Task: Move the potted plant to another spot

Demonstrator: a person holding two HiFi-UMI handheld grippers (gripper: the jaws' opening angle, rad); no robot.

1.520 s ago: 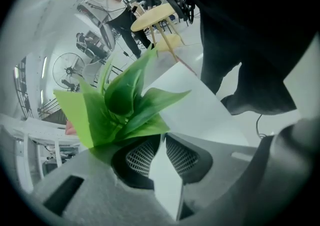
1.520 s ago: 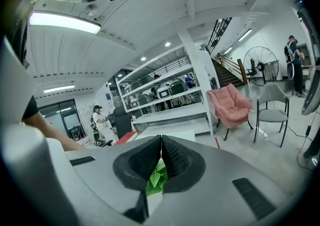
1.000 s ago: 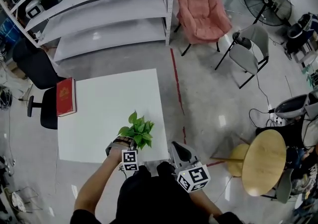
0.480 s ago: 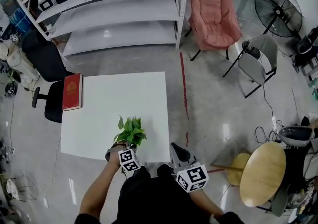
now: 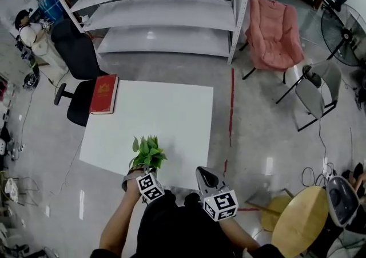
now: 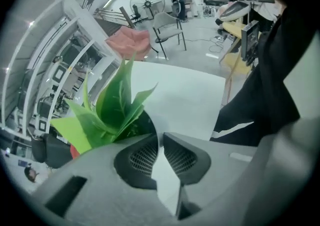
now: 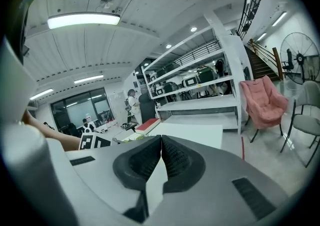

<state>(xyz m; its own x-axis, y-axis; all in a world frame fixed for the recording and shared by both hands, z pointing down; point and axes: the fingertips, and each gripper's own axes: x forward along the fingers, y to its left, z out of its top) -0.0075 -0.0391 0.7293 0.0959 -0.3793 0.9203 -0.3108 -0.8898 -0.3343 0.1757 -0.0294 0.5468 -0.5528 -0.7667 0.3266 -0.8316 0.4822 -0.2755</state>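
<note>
A small potted plant (image 5: 147,153) with bright green leaves hangs over the near left part of the white table (image 5: 171,114). My left gripper (image 5: 139,169) comes at it from the near side, pointing steeply down. In the left gripper view the leaves (image 6: 117,102) rise just past the left jaw, and the jaws (image 6: 160,137) stand almost together, pinched on the pot's dark rim. My right gripper (image 5: 204,172) hovers off the table's near edge. Its jaws (image 7: 161,139) are shut with nothing between them.
A red book (image 5: 104,94) lies at the table's far left corner. White shelving (image 5: 166,16) and a black office chair (image 5: 77,56) stand beyond it. A pink chair (image 5: 274,34), a grey chair (image 5: 317,85) and a round wooden table (image 5: 303,222) stand to the right.
The plant and my left gripper have moved left along the table's near edge, and the gripper has rolled. The right gripper stays off the near edge.
</note>
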